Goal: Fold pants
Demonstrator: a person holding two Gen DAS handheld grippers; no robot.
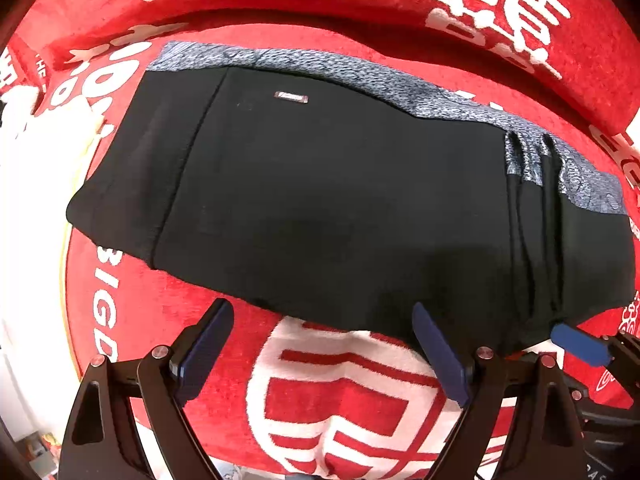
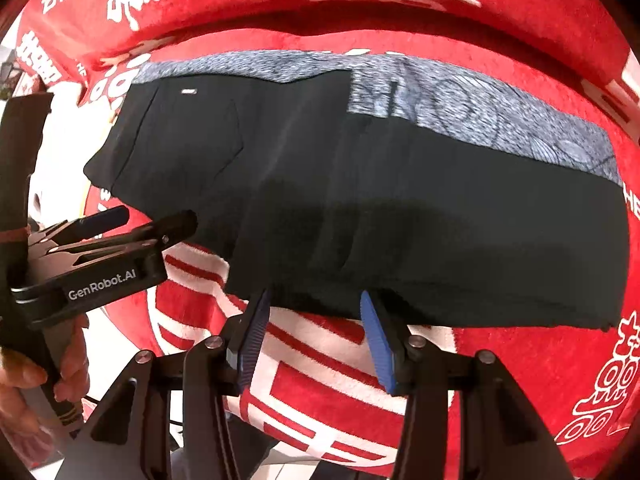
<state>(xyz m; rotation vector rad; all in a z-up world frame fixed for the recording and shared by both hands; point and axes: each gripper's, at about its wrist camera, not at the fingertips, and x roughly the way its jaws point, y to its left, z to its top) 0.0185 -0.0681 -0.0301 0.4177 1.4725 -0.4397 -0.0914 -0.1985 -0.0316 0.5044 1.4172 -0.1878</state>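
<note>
Simply folded pants (image 1: 320,200) on red blanket (image 1: 168,304)

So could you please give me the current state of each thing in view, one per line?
pants: folded into a flat black bundle, patterned grey lining showing along the far edge
red blanket: spread under the pants
left gripper: open, nothing between its fingers, at the pants' near edge
right gripper: open, empty, at the near edge

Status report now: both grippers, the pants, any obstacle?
Left gripper open, empty. Right gripper open, empty, at pants' near edge. Pants folded on red blanket. No obstacle.
</note>
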